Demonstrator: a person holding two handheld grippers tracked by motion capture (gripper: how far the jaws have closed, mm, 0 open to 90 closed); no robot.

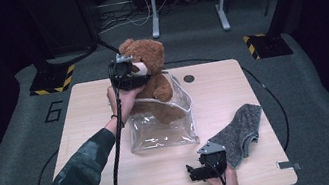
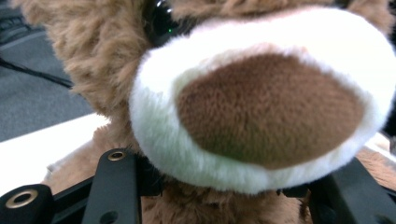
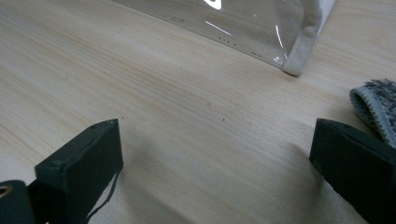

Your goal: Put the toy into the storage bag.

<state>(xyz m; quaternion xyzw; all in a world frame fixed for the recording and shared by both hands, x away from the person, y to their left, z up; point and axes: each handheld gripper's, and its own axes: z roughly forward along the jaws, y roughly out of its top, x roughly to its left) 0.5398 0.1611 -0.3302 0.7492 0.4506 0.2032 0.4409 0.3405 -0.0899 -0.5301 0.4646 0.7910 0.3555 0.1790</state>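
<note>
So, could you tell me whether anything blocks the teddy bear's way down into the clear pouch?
Nothing visible does. The teddy bear already sits partly inside the clear pouch, whose mouth stands open around its lower body. The left gripper is at its neck, under the muzzle.

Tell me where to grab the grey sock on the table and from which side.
Take the grey sock at its ribbed cuff edge, the end nearest the right claw. It lies flat and limp on the table, so come from above and pinch that raised edge.
</note>
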